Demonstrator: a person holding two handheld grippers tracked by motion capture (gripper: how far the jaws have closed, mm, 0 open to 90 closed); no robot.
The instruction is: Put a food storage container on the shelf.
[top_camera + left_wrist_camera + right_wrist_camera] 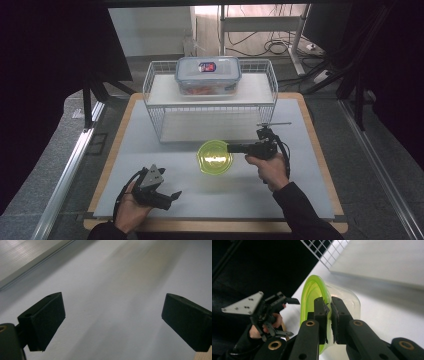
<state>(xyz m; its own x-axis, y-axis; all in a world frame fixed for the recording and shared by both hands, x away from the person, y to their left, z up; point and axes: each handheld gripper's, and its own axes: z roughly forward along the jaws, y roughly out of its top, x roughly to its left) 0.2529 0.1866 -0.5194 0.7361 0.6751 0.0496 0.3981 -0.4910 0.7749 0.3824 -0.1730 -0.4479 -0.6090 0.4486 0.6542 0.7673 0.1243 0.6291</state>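
A: Right claw (328, 315) is clamped on the green bowl's (214, 156) rim, just above the tabletop (150, 150) by the rack (210, 100).
B: Thin rim grip; the bowl could swing or slip. Left claw (165, 197) idles, spread wide.

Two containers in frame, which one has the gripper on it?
The lime-green bowl in front of the wire rack: the right gripper is clamped on its rim. The lidded clear box sits untouched on the rack's shelf.

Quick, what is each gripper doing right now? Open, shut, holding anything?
Left gripper: open, holding nothing.
Right gripper: shut on the rim of the green bowl.
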